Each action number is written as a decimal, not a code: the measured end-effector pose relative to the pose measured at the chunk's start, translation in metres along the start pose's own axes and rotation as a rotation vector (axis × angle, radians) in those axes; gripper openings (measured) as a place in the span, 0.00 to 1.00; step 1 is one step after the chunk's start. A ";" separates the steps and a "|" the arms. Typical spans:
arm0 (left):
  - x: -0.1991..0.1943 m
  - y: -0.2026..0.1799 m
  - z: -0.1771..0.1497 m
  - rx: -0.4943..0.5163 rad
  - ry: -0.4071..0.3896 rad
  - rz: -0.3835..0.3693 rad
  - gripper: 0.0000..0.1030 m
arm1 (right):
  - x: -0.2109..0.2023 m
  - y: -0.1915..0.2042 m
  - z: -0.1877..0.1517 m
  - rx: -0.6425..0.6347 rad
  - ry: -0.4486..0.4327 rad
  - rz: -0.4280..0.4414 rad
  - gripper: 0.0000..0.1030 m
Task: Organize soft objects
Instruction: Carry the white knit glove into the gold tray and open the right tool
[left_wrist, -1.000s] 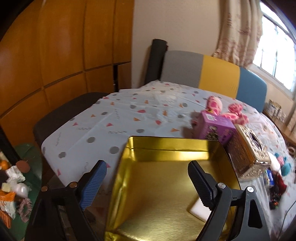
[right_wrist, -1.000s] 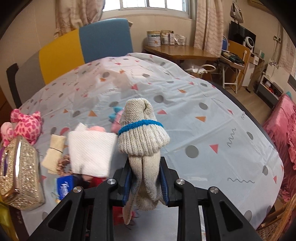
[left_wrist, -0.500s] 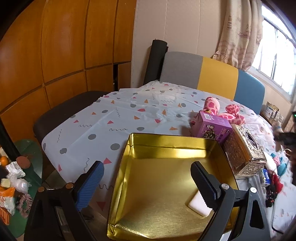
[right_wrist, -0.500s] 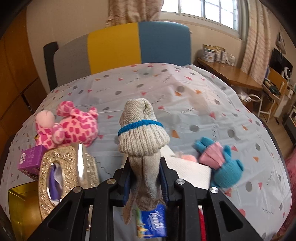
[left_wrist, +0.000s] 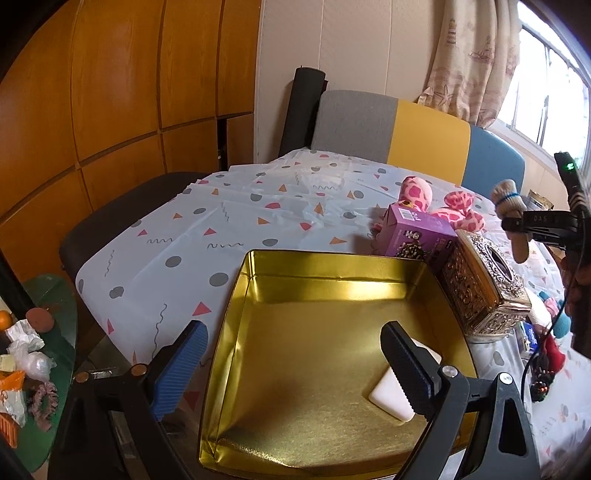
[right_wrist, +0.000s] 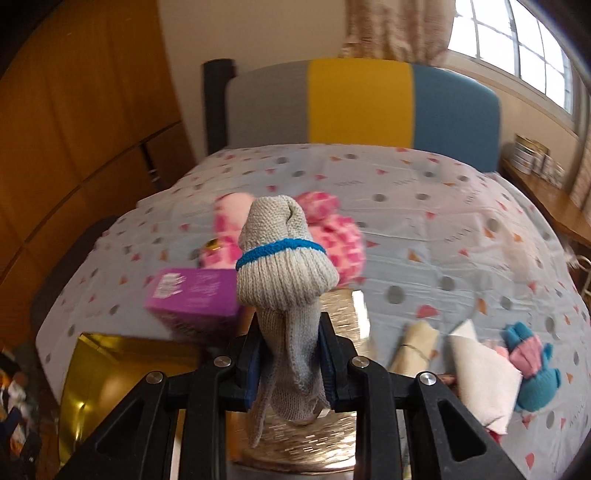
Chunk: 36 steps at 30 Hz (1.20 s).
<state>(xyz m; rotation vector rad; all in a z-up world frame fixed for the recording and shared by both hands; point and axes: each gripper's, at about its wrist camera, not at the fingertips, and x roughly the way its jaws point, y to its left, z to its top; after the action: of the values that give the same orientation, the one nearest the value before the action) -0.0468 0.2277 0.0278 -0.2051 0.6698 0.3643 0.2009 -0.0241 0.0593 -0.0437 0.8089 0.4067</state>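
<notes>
My right gripper (right_wrist: 290, 360) is shut on a grey knit glove with a blue band (right_wrist: 282, 266) and holds it in the air above the ornate metal tissue box (right_wrist: 343, 310). It shows at the right edge of the left wrist view too, glove (left_wrist: 511, 206) in its jaws. My left gripper (left_wrist: 291, 354) is open and empty, its fingers either side of the near part of a gold tin (left_wrist: 314, 266). A white flat block (left_wrist: 391, 397) lies in the tin. A pink spotted plush toy (right_wrist: 332, 229), a white folded cloth (right_wrist: 484, 376) and a blue and pink glove (right_wrist: 532, 369) lie on the table.
A purple carton (left_wrist: 413, 232) and the tissue box (left_wrist: 484, 280) stand right of the tin. A cream pouch (right_wrist: 413, 347) lies by the cloth. A grey, yellow and blue chair (right_wrist: 362, 103) stands behind the table. A green side table with clutter (left_wrist: 33, 354) is at left.
My right gripper has swung left with the glove, from over the cloths to over the tissue box, and the tin has come into its view. My left gripper has barely moved.
</notes>
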 end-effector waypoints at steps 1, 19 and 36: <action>0.001 0.000 0.000 0.000 0.003 0.002 0.92 | 0.000 0.009 -0.003 -0.017 0.002 0.020 0.25; 0.002 -0.003 -0.011 0.013 0.026 0.000 0.93 | 0.036 0.127 -0.089 -0.253 0.156 0.193 0.25; 0.007 0.001 -0.016 0.011 0.047 0.001 0.93 | 0.090 0.140 -0.101 -0.198 0.231 0.053 0.43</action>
<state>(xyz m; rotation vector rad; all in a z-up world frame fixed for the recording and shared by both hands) -0.0509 0.2258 0.0112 -0.2039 0.7178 0.3577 0.1350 0.1160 -0.0584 -0.2581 0.9966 0.5377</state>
